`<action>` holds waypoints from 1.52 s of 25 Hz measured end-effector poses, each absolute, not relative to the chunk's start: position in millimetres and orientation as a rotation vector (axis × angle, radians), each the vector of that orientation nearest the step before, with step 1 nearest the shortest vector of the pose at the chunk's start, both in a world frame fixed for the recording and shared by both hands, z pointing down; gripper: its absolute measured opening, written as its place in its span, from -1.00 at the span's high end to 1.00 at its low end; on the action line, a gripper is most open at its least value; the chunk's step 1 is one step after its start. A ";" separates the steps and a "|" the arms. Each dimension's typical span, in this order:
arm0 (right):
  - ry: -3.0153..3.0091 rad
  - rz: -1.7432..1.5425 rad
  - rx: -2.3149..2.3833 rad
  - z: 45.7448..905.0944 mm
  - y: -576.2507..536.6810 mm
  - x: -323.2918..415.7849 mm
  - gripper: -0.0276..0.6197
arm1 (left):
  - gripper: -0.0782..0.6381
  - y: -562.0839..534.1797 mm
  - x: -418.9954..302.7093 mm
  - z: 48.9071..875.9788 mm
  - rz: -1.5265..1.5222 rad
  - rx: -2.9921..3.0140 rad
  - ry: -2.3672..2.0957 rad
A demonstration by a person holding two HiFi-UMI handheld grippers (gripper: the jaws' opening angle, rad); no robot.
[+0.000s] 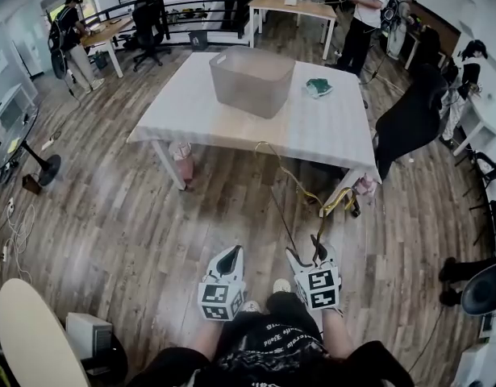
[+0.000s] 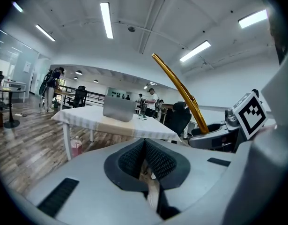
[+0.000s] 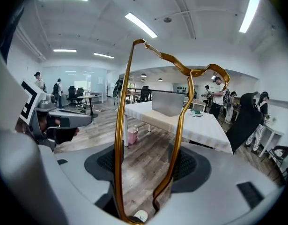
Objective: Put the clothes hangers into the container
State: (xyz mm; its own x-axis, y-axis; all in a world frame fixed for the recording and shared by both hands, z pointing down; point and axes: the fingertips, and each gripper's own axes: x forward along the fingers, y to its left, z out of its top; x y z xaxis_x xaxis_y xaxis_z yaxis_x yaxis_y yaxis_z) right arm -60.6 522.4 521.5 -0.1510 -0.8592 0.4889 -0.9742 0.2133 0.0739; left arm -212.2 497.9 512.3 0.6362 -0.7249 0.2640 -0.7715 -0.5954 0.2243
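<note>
Holding a gold wire hanger (image 3: pixel 119 125) pinched across its wide-set jaws, the right tool (image 3: pixel 146 161) is well apart from the translucent container (image 1: pixel 252 79) on the surface (image 1: pixel 328 131); the left tool (image 2: pixel 144 159) is pressed together, empty. Springy wire may twist loose en route

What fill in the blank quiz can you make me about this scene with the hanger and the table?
1. The hanger held in the right gripper is ___ in colour.
2. The left gripper, its jaws together, holds ___.
3. The container stands on the ___.
Missing words: gold; nothing; table.
</note>
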 end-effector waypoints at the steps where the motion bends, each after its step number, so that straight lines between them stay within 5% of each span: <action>1: -2.070 0.363 1.702 521.3 519.7 -59.3 -0.03 | 0.73 495.9 -211.2 512.9 0.194 2.541 -1.193; 15: -2.117 0.383 1.577 547.2 420.6 -23.4 -0.03 | 0.73 422.8 -174.4 534.9 0.218 2.485 -1.234; 38: -2.212 0.292 1.366 561.0 227.9 116.7 -0.03 | 0.73 235.9 -17.0 537.1 0.197 2.445 -1.383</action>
